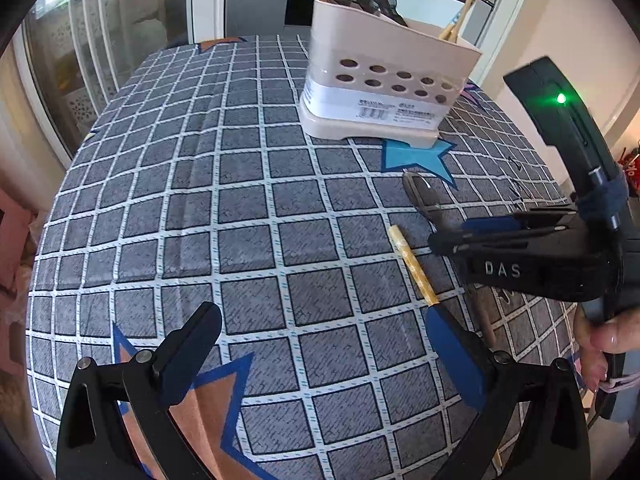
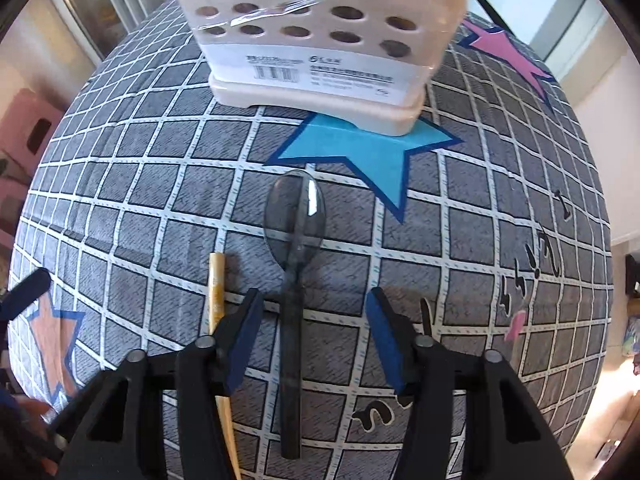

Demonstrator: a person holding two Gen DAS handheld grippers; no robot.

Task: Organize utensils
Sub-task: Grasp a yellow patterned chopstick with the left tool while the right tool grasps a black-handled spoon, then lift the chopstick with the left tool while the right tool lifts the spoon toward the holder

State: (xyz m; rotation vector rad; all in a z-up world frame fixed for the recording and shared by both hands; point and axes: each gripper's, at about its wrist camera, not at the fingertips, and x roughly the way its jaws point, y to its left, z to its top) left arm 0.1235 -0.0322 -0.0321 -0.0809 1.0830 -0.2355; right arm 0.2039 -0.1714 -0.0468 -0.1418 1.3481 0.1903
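Holder (image 1: 384, 80) at far side already has utensils; spoon (image 2: 295, 216) and chopstick (image 2: 216, 284) left on counter (image 1: 200, 200). Right tongs (image 2: 314, 340) apart, straddling spoon handle; left tongs (image 1: 320, 360) apart, empty.

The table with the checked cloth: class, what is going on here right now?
A person with a gripper in each hand is tidying utensils into a white holder standing on the checked tablecloth. The holder already has spoons and chopsticks in it. The right gripper is open and straddles the handle of a dark translucent spoon lying flat, not yet gripping it. A bamboo chopstick lies just to its left. The left gripper is open, holding nothing, over the cloth.
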